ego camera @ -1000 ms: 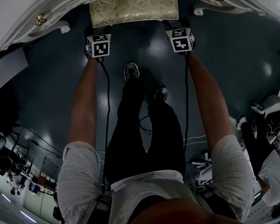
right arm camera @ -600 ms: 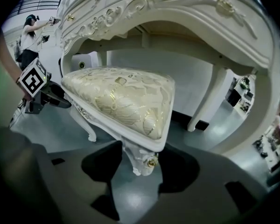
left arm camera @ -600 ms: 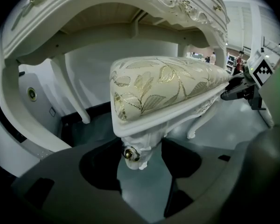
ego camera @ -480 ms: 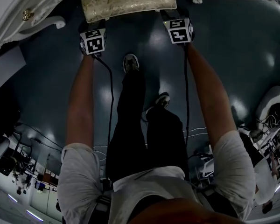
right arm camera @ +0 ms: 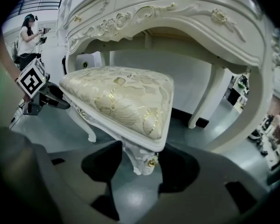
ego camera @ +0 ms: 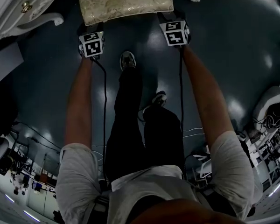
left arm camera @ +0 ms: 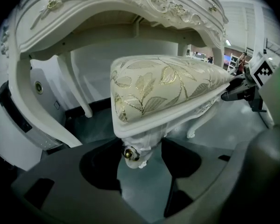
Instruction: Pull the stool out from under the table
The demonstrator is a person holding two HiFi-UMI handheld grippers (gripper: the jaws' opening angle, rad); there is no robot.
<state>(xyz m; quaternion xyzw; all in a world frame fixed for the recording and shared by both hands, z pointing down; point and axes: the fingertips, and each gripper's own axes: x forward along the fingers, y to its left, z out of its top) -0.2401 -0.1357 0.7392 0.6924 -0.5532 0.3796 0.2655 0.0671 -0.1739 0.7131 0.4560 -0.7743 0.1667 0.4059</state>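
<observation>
Stool [ego camera: 123,1], head view: we see the cushioned seat on the floor between the white table's [ego camera: 18,6] front legs, with the left gripper [ego camera: 90,29] and right gripper [ego camera: 171,18] at its two near corners.

Left gripper view: jaws clamped on a corner leg [left arm camera: 139,146] (gold stud visible).

Right gripper view: we note the jaws closed on the other corner leg [right arm camera: 142,157].
</observation>
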